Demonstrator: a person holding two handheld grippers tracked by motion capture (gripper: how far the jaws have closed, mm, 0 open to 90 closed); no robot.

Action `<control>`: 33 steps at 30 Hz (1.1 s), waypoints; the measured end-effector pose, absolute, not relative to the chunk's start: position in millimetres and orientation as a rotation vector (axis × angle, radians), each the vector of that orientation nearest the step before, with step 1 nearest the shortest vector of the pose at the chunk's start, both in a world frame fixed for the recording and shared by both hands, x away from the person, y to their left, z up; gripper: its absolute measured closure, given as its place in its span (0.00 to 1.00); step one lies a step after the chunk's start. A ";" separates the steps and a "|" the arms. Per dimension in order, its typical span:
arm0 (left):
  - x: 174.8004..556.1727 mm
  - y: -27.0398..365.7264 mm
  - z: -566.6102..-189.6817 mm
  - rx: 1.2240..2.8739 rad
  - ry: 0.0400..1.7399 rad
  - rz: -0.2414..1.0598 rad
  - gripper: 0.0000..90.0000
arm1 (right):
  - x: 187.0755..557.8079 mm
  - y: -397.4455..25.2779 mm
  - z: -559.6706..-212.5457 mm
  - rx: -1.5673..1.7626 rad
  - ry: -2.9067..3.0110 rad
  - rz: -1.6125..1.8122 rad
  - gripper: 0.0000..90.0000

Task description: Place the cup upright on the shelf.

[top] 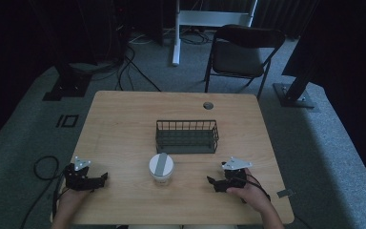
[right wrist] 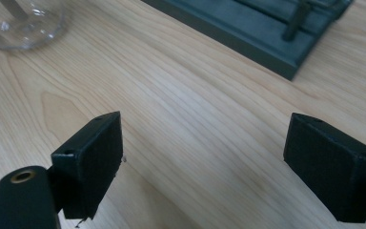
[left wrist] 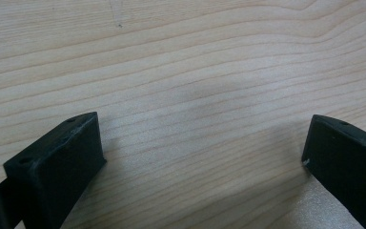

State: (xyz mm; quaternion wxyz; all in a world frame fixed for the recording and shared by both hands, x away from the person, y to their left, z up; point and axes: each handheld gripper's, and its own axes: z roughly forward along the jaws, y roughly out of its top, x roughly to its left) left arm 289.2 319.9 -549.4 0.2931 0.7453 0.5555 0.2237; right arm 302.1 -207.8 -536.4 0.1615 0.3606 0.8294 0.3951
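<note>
The left gripper (top: 96, 181) rests low on the pale wooden table (top: 124, 124), its jaws spread wide with nothing but bare wood grain between them in the left gripper view. Just to the right of those jaws, well apart from them, stands the clear glass jar with a white lid and grey strip (top: 161, 168). Beyond it sits the dark green wire basket (top: 187, 136). The right gripper (top: 213, 183) lies to the jar's right, jaws likewise released and empty; in the right gripper view the jar's glass base (right wrist: 26, 26) shows ahead and to the left of the jaws, the basket's base (right wrist: 267, 33) ahead and right.

The risks, as I judge them: glass is slick, so an off-centre pinch could tip the jar. Gripping the lid alone might pull it loose. A hurried sideways approach could knock the jar into the basket.
</note>
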 end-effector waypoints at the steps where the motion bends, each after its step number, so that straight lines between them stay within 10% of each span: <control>1: 289.2 319.8 -549.4 1.985 1.480 0.596 0.00 | 302.2 -205.4 -536.3 1.018 2.376 1.132 0.14; 33: 289.3 319.8 -549.4 1.984 1.480 0.595 0.00 | 301.6 -132.8 -530.7 0.797 2.489 1.274 0.14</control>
